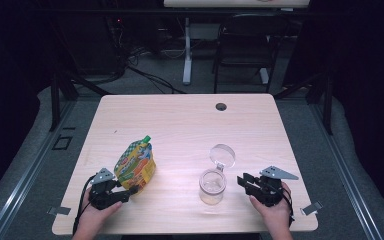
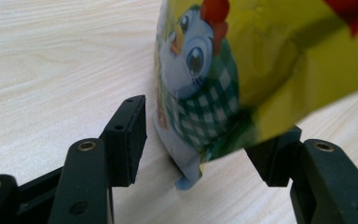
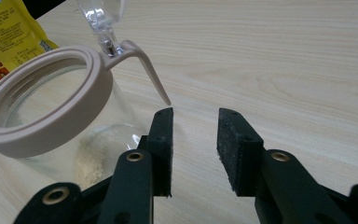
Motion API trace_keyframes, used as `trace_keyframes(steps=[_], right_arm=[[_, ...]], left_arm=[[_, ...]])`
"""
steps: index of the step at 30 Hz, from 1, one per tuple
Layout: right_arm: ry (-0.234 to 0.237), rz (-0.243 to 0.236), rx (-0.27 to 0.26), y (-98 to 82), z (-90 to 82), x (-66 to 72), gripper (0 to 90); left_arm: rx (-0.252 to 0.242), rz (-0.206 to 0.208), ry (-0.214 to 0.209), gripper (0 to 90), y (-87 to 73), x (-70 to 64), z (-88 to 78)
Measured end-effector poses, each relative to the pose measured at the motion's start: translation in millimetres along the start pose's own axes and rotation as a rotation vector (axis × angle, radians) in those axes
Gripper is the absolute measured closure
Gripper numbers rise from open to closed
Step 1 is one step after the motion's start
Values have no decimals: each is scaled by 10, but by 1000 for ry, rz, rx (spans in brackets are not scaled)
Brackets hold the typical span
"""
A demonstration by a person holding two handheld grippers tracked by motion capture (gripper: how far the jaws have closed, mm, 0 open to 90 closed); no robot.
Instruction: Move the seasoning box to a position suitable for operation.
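Now | left tool (image 2: 196, 149) wide around glossy pouch (image 2: 261, 70) (crinkled) | right tool (image 3: 195, 140) parted beside glass jar (image 3: 51, 116)

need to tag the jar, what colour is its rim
Beige, a pale tan ring around the clear glass jar; the right gripper view shows it best.

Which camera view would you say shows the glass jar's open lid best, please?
The high view: there the jar stands whole, its round clear lid flipped back behind the mouth. The right gripper view shows the beige rim close up, but cuts the lid off at the top edge. The left gripper view faces the yellow pouch.
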State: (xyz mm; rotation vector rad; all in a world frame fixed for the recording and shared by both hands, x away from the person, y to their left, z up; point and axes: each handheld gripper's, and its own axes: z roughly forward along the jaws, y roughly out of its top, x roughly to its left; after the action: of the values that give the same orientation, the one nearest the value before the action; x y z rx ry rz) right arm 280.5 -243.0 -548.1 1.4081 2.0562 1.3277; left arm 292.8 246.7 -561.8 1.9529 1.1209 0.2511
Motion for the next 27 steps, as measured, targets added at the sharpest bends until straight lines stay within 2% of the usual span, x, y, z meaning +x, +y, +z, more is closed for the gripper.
trace_keyframes(steps=[4, 10, 12, 20, 27], right_arm=[[-6, -2, 3, -16, -20, -4, 659], [-17, 7, -1, -42, -47, -20, 653], [-20, 5, 1, -51, -57, -27, 652], [-33, 17, -2, -85, -113, -44, 650], [-43, 18, -1, -101, -139, -47, 644]], left_arm=[[-2, -14, -3, 431, 18, 11, 41], [8, -10, 4, 426, 39, 16, 88], [23, -22, -1, 423, 49, 21, 127], [23, -43, -7, 430, 71, 29, 190], [48, -39, -7, 433, 61, 26, 268]])
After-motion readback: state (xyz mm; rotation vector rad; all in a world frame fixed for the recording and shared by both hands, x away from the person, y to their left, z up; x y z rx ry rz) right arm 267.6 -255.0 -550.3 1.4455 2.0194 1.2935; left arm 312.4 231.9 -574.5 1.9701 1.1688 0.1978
